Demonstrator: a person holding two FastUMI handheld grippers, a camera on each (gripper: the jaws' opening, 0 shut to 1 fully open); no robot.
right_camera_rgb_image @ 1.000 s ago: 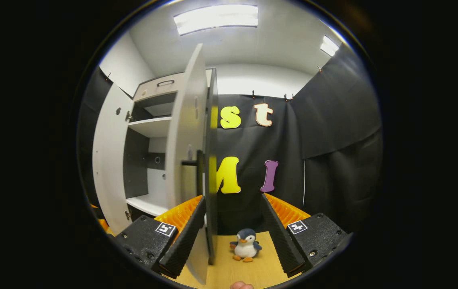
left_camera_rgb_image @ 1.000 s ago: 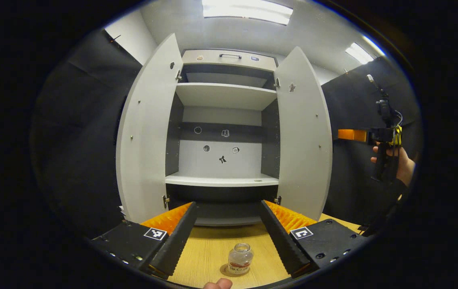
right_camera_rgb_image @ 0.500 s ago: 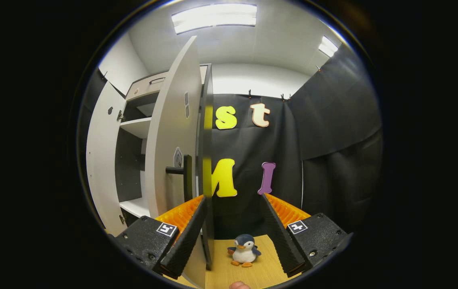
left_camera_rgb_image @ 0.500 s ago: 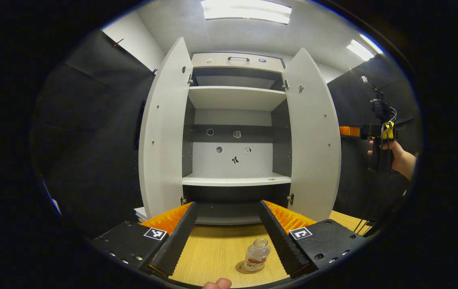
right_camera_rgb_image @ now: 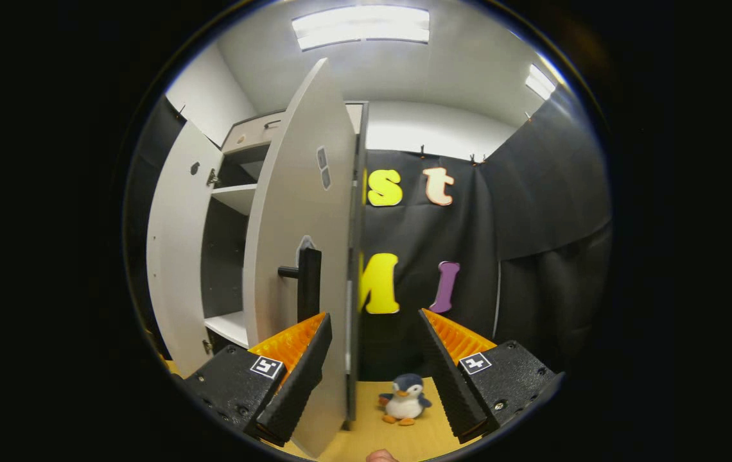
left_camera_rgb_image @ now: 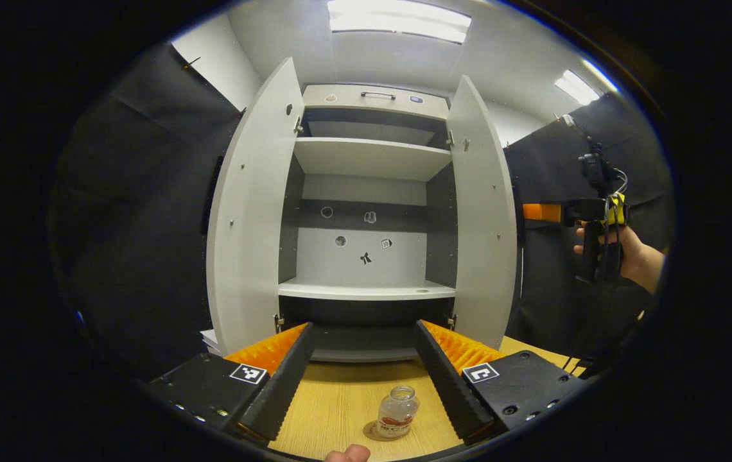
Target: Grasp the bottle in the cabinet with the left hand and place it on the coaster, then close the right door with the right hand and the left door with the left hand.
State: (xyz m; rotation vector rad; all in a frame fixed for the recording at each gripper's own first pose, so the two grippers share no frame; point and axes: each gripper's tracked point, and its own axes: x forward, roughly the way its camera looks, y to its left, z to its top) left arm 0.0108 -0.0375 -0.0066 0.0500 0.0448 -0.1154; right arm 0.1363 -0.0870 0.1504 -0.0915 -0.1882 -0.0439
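Note:
The small clear bottle [left_camera_rgb_image: 397, 412] stands upright on the round coaster [left_camera_rgb_image: 372, 433] on the wooden table, low between my left gripper's fingers. My left gripper [left_camera_rgb_image: 363, 326] is open and holds nothing. The grey cabinet [left_camera_rgb_image: 369, 192] has both doors open, and its shelves are bare. My right gripper [right_camera_rgb_image: 374, 317] is open. The front edge of the right door [right_camera_rgb_image: 302, 212] stands between its fingers, close to the left finger [right_camera_rgb_image: 295, 378]. The door's black handle [right_camera_rgb_image: 308, 285] sits just above that finger. In the left gripper view, the right gripper [left_camera_rgb_image: 571, 210] is at the door's outer side.
A small penguin plush [right_camera_rgb_image: 406, 399] sits on the table [left_camera_rgb_image: 340, 398] beyond the right door. The left door [left_camera_rgb_image: 247, 212] stands wide open. A hand [left_camera_rgb_image: 639, 260] holds the right gripper at the far right. Black cloth walls close in on both sides.
The right door has swung a little toward shut, and more of its outer face and handle shows in the right gripper view. The right gripper moved left toward the door. The bottle stays on the coaster.

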